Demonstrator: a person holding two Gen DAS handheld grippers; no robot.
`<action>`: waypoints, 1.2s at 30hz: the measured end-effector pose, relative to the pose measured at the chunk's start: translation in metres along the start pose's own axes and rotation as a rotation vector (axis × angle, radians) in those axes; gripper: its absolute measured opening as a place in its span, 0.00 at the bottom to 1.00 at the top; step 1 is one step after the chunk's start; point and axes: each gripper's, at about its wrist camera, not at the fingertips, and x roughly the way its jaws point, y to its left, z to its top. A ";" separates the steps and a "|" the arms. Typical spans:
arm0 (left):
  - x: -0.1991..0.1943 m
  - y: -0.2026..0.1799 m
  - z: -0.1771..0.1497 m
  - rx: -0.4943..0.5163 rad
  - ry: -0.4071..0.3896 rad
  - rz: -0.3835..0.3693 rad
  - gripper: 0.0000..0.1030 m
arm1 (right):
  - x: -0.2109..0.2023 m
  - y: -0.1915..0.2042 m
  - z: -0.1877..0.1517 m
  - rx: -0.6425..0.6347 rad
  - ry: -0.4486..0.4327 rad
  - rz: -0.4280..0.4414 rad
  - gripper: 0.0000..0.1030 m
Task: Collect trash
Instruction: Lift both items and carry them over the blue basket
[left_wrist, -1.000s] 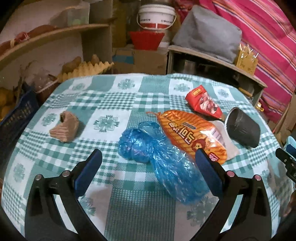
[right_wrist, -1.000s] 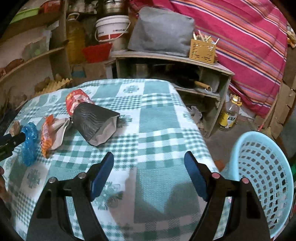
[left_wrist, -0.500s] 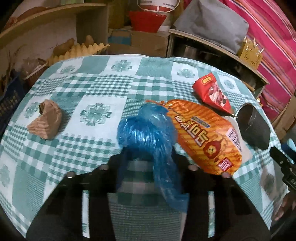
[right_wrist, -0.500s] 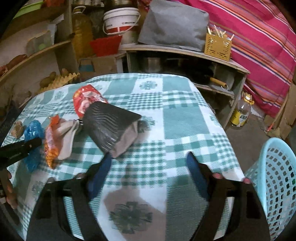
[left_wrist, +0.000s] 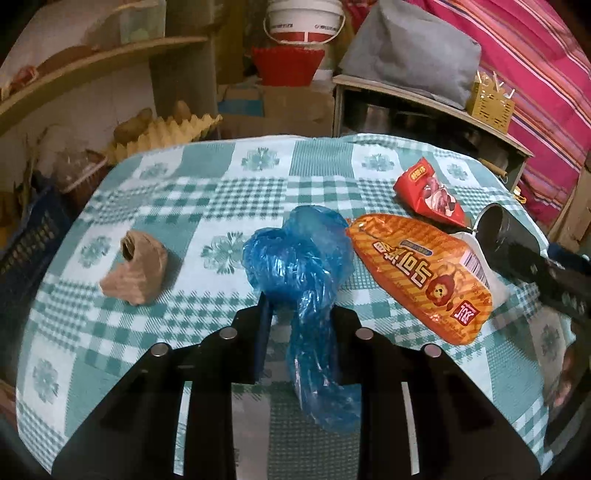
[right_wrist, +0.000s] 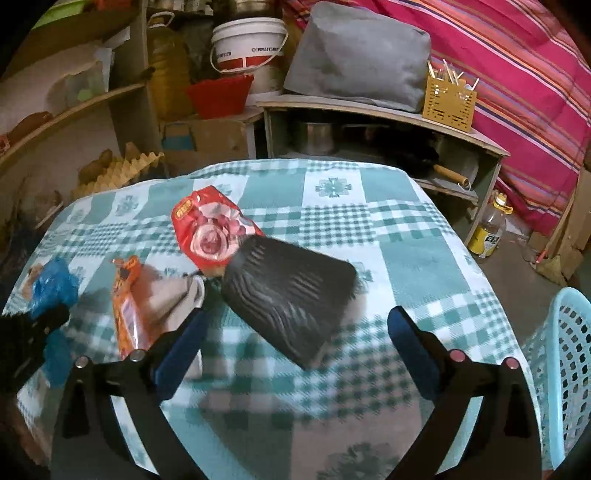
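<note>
My left gripper (left_wrist: 301, 314) has its jaws closing on a crumpled blue plastic bag (left_wrist: 299, 254), whose tail hangs down between the fingers. To its right lie an orange snack bag (left_wrist: 417, 273), a red packet (left_wrist: 428, 195) and a black ribbed cup (left_wrist: 502, 240) on its side. A brown paper wad (left_wrist: 136, 269) lies to the left. My right gripper (right_wrist: 295, 328) has its jaws opening wide. The black cup (right_wrist: 291, 295) lies between its fingertips, untouched. The red packet (right_wrist: 210, 229) and orange bag (right_wrist: 129, 310) lie beyond.
A light blue plastic basket (right_wrist: 561, 369) stands on the floor beside the table's right edge. The table wears a green checked cloth (right_wrist: 406, 258). Shelves, a white bucket (right_wrist: 247, 44) and a yellow bottle (right_wrist: 487, 232) stand behind and beside the table.
The left jaws have gone from wide apart to pinched on the blue bag. My right gripper has moved toward the black cup, which now fills more of its view, and its jaws have spread.
</note>
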 end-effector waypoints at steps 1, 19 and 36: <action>0.000 0.002 0.001 0.001 -0.003 0.002 0.24 | 0.002 0.002 0.004 0.003 -0.003 -0.012 0.93; 0.012 0.028 0.012 -0.119 -0.005 -0.001 0.24 | 0.023 -0.010 0.005 0.035 0.073 0.017 0.72; -0.018 -0.028 0.012 -0.058 -0.064 -0.058 0.24 | -0.044 -0.093 -0.016 0.039 -0.027 0.048 0.72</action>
